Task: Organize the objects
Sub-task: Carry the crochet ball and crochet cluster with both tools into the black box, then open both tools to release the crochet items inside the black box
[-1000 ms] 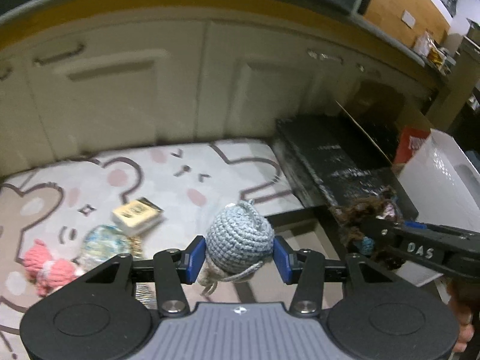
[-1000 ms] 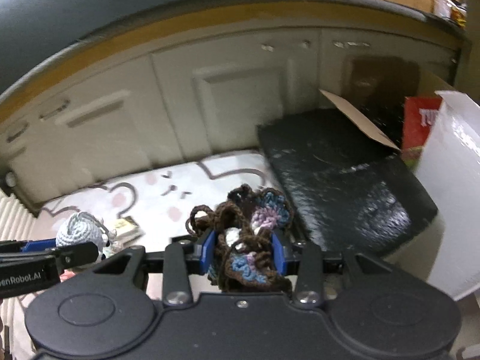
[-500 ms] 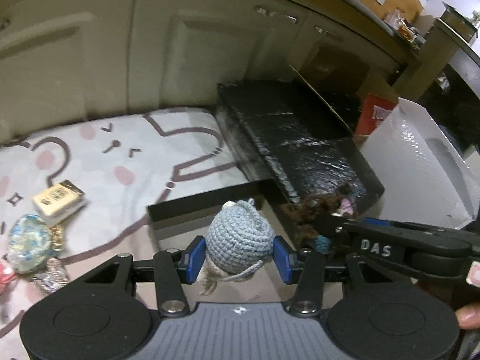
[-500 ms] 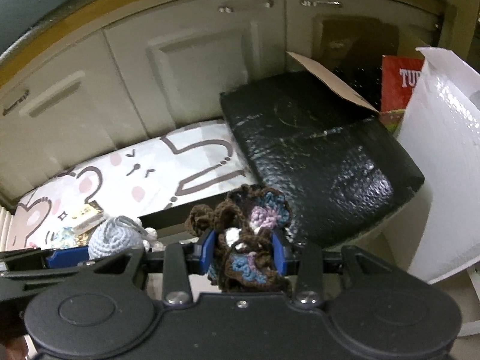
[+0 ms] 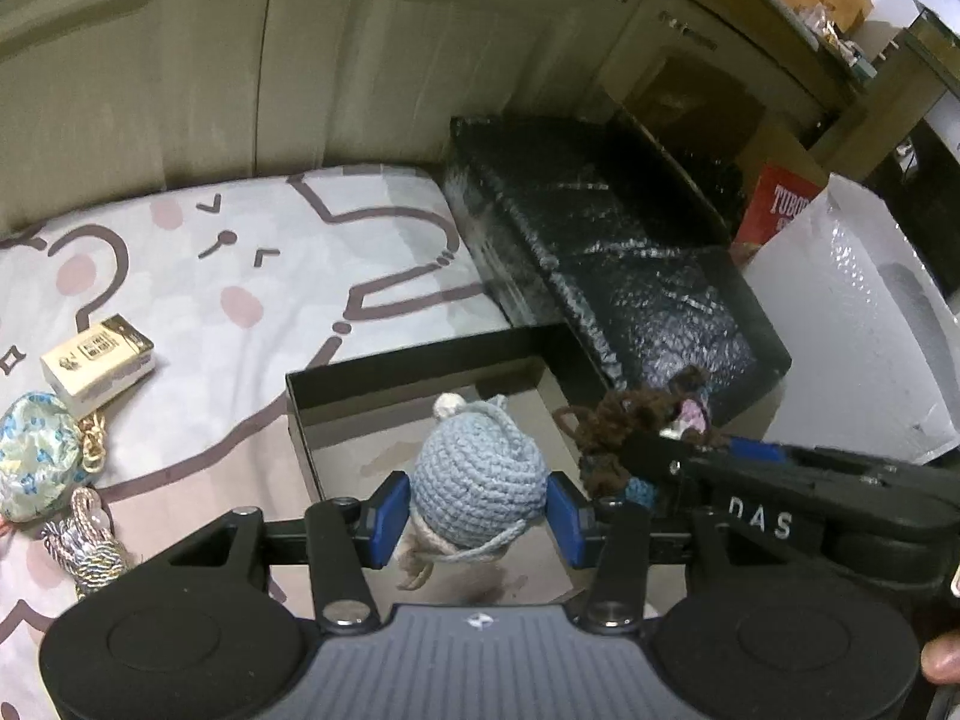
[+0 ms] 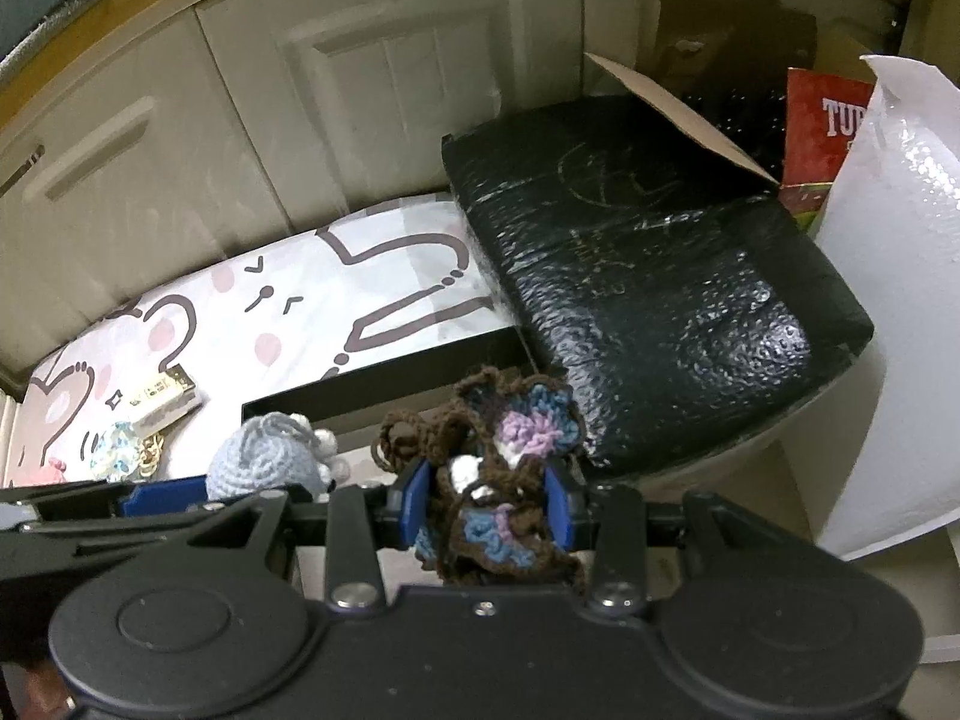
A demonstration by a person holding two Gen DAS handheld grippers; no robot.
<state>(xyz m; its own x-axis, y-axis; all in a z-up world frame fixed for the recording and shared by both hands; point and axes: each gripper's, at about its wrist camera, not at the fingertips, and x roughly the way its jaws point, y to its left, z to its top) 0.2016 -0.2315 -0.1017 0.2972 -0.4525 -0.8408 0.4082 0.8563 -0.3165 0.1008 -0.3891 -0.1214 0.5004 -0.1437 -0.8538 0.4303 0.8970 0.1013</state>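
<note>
Crocheted wool fills both claws; the left gripper [image 5: 479, 510] is clenched on a pale blue crochet ball [image 5: 479, 471] with a small white bobble on top, held above the open black box [image 5: 420, 363]; the right gripper [image 6: 487, 507] is clenched on a brown crochet piece [image 6: 498, 480] with blue and lilac patches, held just beside the ball, over the right side of the same box. Around them, a bear-print mat [image 5: 240, 276] covers the floor; on it lie a small cream carton [image 5: 99, 357], a green brocade pouch [image 5: 36, 462] with a gold chain and a twisted tassel [image 5: 90, 540], all well apart from the box. To the right, a black foam-wrapped block [image 5: 612, 264] touches the box's far right corner; beyond it stand a white bubble-wrap sheet [image 6: 894, 300], a cardboard flap [image 6: 678, 114] and a red package [image 6: 828, 132]; cream cabinet doors [image 6: 384, 96] close the back.

Readable writing: "DAS" on the right gripper's side, seen from the left wrist; "TUBOR" on the red package in the left view, "TU" in the right; the carton's print is too small to read.

Only the left view shows the box floor and the tassel; only the right view shows the cardboard flap clearly and a pink knitted scrap [image 6: 51, 468] at the mat's left edge.
</note>
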